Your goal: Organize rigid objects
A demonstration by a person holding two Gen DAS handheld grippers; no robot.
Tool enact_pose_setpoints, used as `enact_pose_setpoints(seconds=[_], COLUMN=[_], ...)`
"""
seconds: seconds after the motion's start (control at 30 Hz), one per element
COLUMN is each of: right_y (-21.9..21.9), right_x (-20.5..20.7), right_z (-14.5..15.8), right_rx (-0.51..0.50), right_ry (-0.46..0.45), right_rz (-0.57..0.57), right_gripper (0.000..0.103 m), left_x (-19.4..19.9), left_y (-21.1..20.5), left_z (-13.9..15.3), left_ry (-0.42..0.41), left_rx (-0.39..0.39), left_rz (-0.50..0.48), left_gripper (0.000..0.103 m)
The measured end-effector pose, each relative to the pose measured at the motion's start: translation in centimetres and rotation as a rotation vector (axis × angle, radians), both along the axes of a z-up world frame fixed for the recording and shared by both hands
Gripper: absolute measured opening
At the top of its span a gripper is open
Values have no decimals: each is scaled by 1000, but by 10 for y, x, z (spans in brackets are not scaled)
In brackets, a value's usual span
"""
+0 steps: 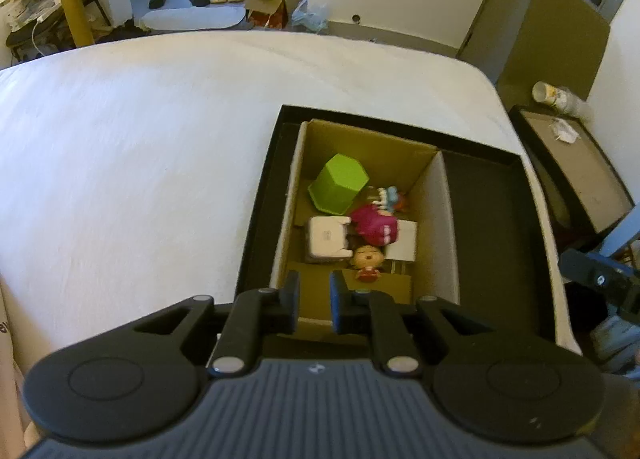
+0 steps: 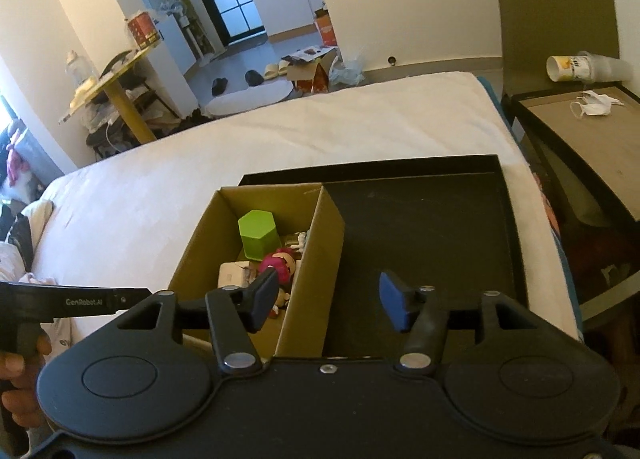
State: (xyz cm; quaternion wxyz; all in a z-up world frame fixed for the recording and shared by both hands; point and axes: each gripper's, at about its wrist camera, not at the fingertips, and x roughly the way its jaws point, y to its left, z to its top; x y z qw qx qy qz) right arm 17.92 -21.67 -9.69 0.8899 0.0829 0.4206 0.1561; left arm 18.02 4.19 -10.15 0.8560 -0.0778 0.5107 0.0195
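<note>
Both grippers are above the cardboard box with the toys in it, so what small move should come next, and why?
Probably draw the left gripper back from the brown cardboard box. Its jaws stand a little apart with nothing between them, and the green hexagonal container, pink toy and white rectangular block already lie inside the box. The right gripper is also open and empty.

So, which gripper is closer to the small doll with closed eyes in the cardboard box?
Left. The left gripper hovers over the box's near edge, just short of the doll. The right gripper sits further right, straddling the box's right wall over the black tray.
</note>
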Motion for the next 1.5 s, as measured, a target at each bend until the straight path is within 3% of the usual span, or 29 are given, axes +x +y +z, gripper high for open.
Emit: enact_pose_setpoints(seconds=[0.07,0.2,0.6,0.87,1.5], right_y=[-4,-11,-29,-36,-31], right_x=[-6,-16,-44,-63,-111], right_z=[4,15,37,45,63], right_rx=[10,24,56,67,43], right_ry=[-5,-22,-70,-79,-115], right_rz=[-7,-13,-43,-66,-88], right_gripper=[64,74,93,103,103], left_x=[-4,-15,-54,-79,-132], left_y=[-2,-10,-17,-15,-27], left_z=[8,25,55,70,102], left_ry=[-15,-52,-129,-166,-266], left_rx=[-1,3,1,1,5], left_rz=[3,-12,-42,-66,-128], left_gripper=[19,44,77,86,99])
